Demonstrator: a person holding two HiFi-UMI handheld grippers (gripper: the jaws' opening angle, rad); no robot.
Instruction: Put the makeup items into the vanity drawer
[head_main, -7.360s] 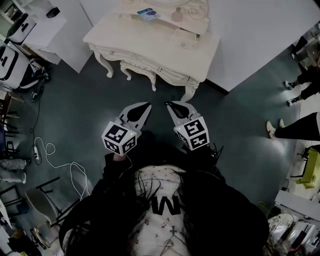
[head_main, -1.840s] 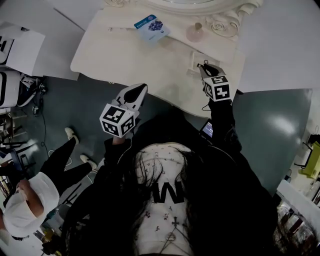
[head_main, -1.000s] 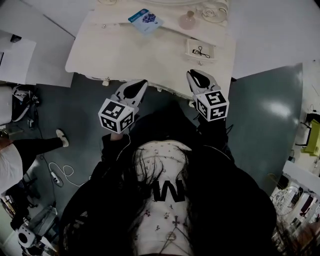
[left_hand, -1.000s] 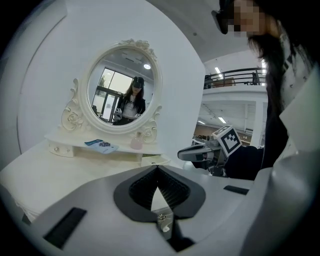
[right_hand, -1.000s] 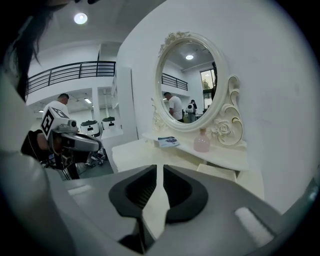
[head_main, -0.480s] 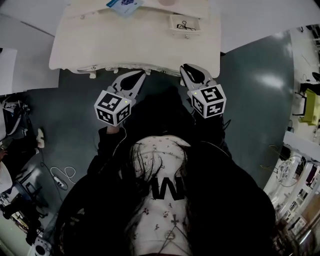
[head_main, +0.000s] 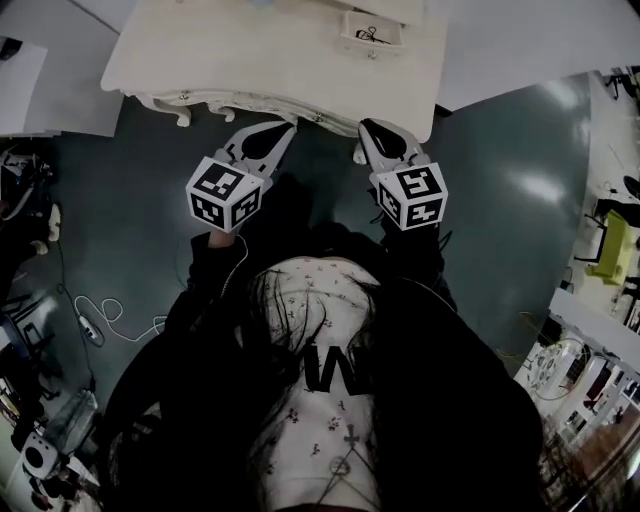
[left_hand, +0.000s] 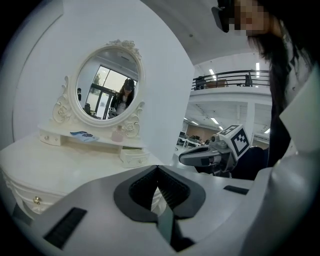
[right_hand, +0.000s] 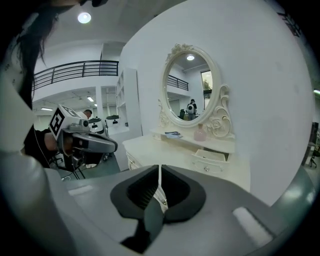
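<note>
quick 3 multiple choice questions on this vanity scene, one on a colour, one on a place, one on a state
1. The packet is: A red, B blue, C green.
2. The bottle stands: A on the packet, B on the shelf under the mirror, C on top of the mirror.
3. The right gripper is: A wide open, B shut on the bottle, C shut and empty.

Answers:
1 B: its cover shows blue in the left gripper view.
2 B: it stands on the shelf at the mirror's foot, apart from the packet.
3 C: the jaws meet with nothing between them.
</note>
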